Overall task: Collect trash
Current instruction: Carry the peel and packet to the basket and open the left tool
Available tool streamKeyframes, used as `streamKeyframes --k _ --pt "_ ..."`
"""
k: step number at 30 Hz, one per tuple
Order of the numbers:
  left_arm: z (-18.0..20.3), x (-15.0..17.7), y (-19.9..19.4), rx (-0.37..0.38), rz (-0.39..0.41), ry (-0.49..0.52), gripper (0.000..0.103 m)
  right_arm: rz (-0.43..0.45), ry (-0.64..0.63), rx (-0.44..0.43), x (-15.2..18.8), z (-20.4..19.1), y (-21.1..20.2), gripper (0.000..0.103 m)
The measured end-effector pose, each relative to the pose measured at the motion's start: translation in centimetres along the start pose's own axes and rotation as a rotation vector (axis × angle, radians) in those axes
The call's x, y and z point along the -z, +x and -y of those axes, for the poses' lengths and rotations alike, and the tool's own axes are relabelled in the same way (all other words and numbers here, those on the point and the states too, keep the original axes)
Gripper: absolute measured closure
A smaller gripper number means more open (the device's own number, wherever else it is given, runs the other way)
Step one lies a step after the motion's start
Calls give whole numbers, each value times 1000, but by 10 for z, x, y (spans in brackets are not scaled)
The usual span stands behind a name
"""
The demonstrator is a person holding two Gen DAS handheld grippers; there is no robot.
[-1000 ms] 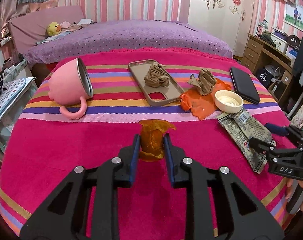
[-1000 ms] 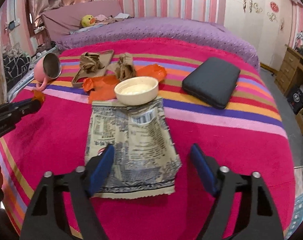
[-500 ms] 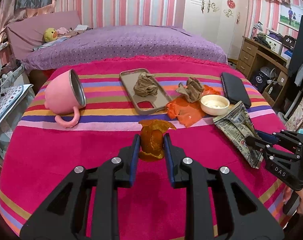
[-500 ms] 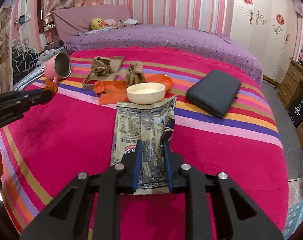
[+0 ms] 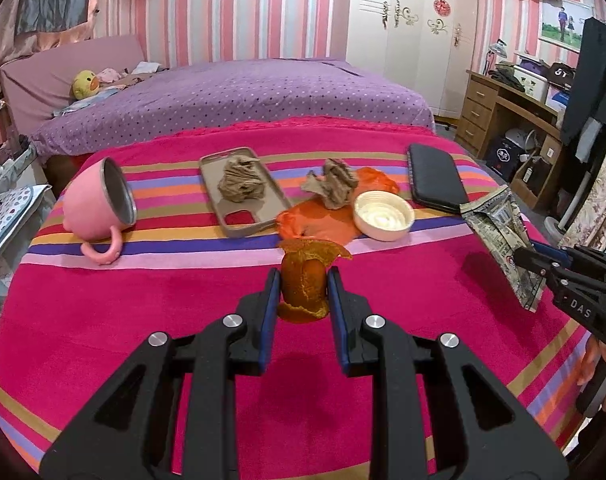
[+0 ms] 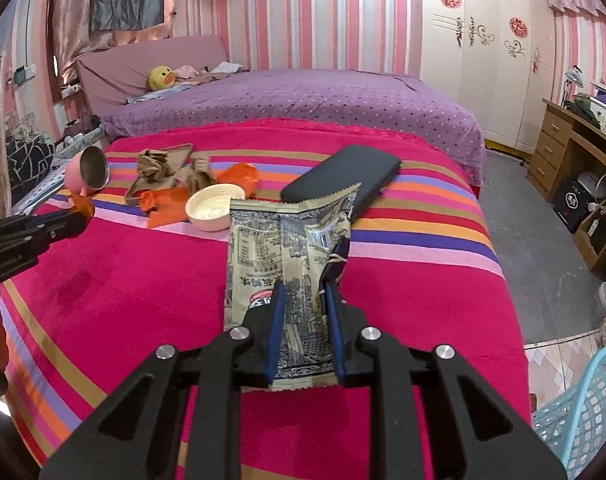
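Observation:
My left gripper (image 5: 303, 280) is shut on a curled orange peel (image 5: 305, 284), held above the pink striped blanket (image 5: 103, 320). My right gripper (image 6: 303, 292) is shut on a tan printed snack wrapper (image 6: 279, 248), lifted off the blanket; the same wrapper (image 5: 503, 236) hangs at the right of the left wrist view. On the blanket lie two crumpled brown paper wads (image 5: 239, 180) (image 5: 335, 184), one in a phone case (image 5: 243, 192), and an orange plastic wrapper (image 5: 323, 220).
A tipped pink mug (image 5: 99, 204), a cream bowl (image 5: 383, 216) and a black case (image 5: 435, 180) sit on the blanket. A light blue mesh basket (image 6: 583, 412) stands on the floor at the bed's right. A wooden desk (image 5: 503, 112) is beyond.
My right gripper went from open over the flat wrapper to shut on it and lifted it. Both grippers rose and drew back from the blanket with their loads.

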State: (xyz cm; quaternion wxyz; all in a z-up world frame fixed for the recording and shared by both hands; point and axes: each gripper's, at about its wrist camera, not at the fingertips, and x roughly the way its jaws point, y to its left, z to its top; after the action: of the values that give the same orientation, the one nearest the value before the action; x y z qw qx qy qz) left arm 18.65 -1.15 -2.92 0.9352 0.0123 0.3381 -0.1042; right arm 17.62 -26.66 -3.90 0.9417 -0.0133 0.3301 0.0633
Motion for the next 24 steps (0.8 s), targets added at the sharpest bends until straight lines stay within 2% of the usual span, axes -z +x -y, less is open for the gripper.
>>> streamKeyframes --k 16,24 --pt "53 1 2 37 12 41 80 11 28 17 7 27 -12 82" --pt "67 6 5 37 8 53 80 18 44 23 9 39 -17 82"
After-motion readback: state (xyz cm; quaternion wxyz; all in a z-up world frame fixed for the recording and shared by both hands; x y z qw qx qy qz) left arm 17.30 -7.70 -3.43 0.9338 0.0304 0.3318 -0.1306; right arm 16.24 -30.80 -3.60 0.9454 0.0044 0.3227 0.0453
